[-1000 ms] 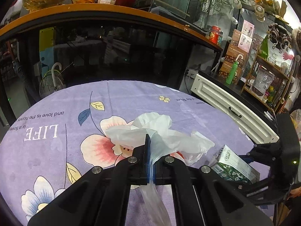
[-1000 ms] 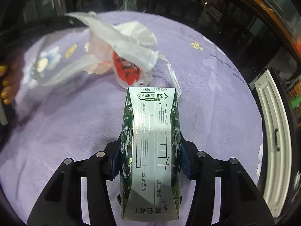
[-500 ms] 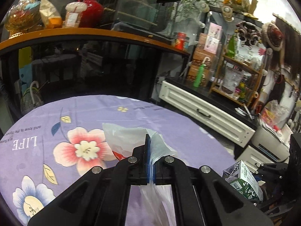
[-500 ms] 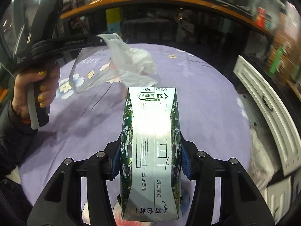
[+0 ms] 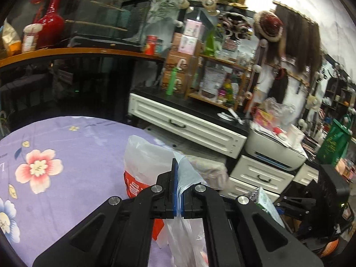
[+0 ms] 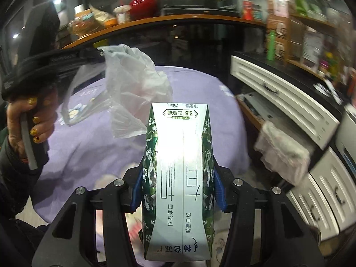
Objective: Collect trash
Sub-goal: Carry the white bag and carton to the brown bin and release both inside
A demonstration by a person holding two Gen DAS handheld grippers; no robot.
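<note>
My left gripper is shut on a thin white plastic bag with red print. The bag hangs from the jaws above the right edge of the purple floral table. In the right wrist view the same bag dangles from the left gripper, which a hand holds. My right gripper is shut on a green and white milk carton that lies lengthwise between the blue pads, past the table's edge. The carton also shows low on the right of the left wrist view.
A white drawer cabinet with a black top runs behind the table. A printer sits on small drawers. A pale plastic-covered bundle lies between table and cabinet. A red vase stands on the orange shelf.
Both grippers swung right, from over the tabletop to its right edge. The bag left the table and now hangs free. The carton stayed gripped.
</note>
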